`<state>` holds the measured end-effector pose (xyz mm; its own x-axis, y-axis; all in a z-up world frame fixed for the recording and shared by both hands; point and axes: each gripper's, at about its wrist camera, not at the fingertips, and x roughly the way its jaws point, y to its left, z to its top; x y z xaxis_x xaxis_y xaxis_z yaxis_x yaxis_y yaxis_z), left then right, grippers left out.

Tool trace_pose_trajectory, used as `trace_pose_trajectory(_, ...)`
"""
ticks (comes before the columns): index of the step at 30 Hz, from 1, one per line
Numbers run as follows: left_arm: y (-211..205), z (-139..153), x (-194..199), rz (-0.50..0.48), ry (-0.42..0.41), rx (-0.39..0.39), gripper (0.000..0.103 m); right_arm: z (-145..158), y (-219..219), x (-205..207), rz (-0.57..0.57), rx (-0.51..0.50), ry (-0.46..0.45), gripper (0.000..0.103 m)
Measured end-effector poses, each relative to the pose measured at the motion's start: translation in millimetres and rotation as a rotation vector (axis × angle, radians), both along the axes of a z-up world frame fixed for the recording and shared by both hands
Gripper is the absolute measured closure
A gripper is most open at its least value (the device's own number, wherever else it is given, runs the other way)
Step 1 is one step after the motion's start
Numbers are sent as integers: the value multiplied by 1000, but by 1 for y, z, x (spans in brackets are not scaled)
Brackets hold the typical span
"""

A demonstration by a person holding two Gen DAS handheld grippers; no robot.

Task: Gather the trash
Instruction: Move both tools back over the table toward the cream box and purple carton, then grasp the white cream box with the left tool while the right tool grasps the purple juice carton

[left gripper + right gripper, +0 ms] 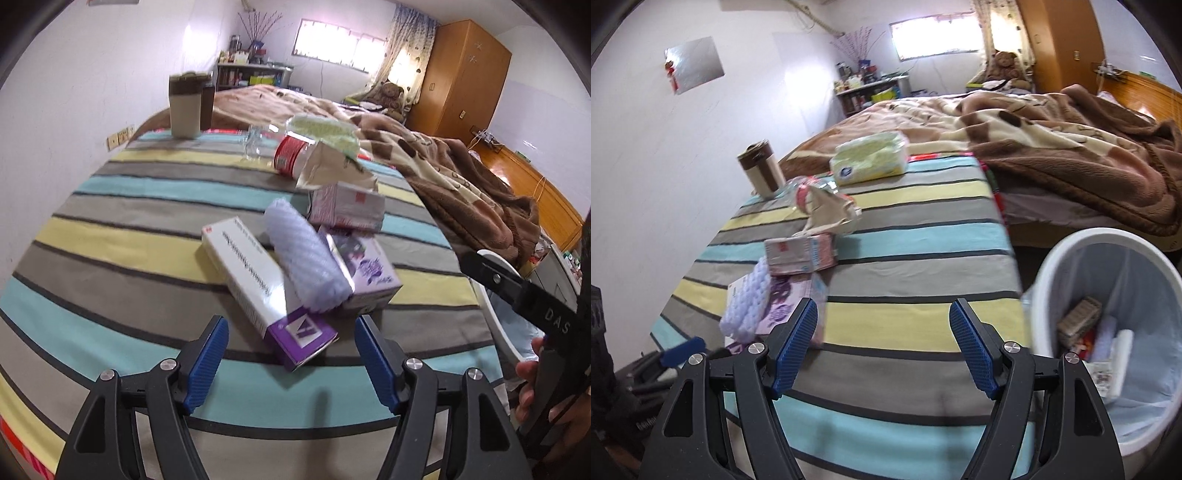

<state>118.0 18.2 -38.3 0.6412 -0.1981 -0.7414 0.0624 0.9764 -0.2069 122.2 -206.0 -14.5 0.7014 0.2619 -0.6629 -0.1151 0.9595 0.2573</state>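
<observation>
Striped cloth (122, 236) (boxes strewn), rumpled brown blanket (1052, 140), wooden wardrobe (461, 74) behind

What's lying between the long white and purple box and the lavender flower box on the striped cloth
A pale lavender textured roll lies between the long white and purple box and the lavender flower box, leaning across both. The left wrist view shows it best.

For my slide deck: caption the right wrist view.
Open right hand-held gripper above striped table, white bin already holding trash alongside.
</observation>
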Motion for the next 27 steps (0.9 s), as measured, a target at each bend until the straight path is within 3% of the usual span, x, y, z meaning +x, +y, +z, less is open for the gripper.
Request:
trace_pose_trajectory(8,-5,-24,11,-15,62,18,32,-6,28,10,67,-18,31,27)
trace_pose_trajectory(12,0,-22,16,8,46,44,32,-8,36,13,84,-36,42,27)
trace_pose_trajectory(27,69,-21,37,134,49,73,32,-16,68,30,139,-60,80,27)
